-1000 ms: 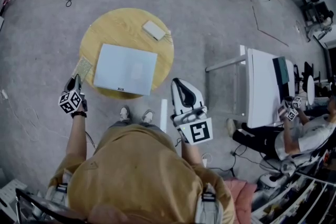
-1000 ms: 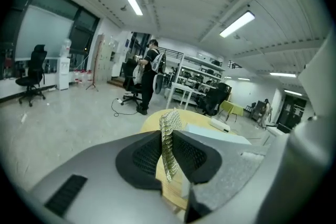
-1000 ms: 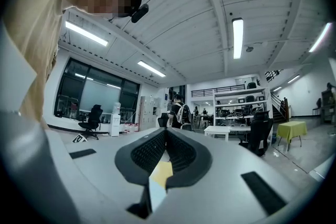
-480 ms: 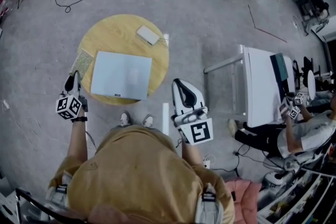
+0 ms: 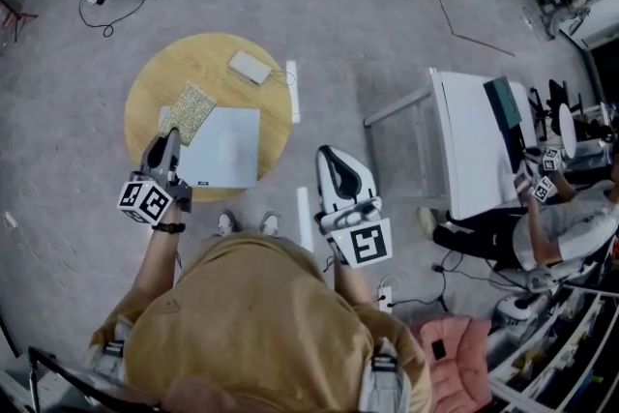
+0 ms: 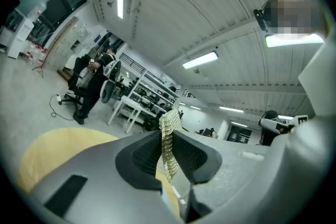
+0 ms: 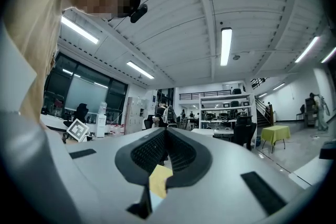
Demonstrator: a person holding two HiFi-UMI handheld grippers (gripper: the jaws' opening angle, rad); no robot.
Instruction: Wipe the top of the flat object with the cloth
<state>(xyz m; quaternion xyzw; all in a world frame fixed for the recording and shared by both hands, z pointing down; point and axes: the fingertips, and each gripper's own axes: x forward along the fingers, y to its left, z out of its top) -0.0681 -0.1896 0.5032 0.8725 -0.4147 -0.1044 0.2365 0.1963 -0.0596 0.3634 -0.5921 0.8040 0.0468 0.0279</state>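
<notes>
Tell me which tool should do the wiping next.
Left. The left tool is shut on the yellow-green mesh cloth, at a corner of the pale grey flat board. The right tool is shut, empty, off the round wooden table.

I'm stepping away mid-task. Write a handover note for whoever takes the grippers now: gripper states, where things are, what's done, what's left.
Left gripper: shut on the cloth.
Right gripper: shut, empty, held off to the right of the table.
Flat object: lying on the table. The cloth is over its far left corner; contact unclear.
Done: cloth is in grip.
Left: wipe the flat object's whole top.
</notes>
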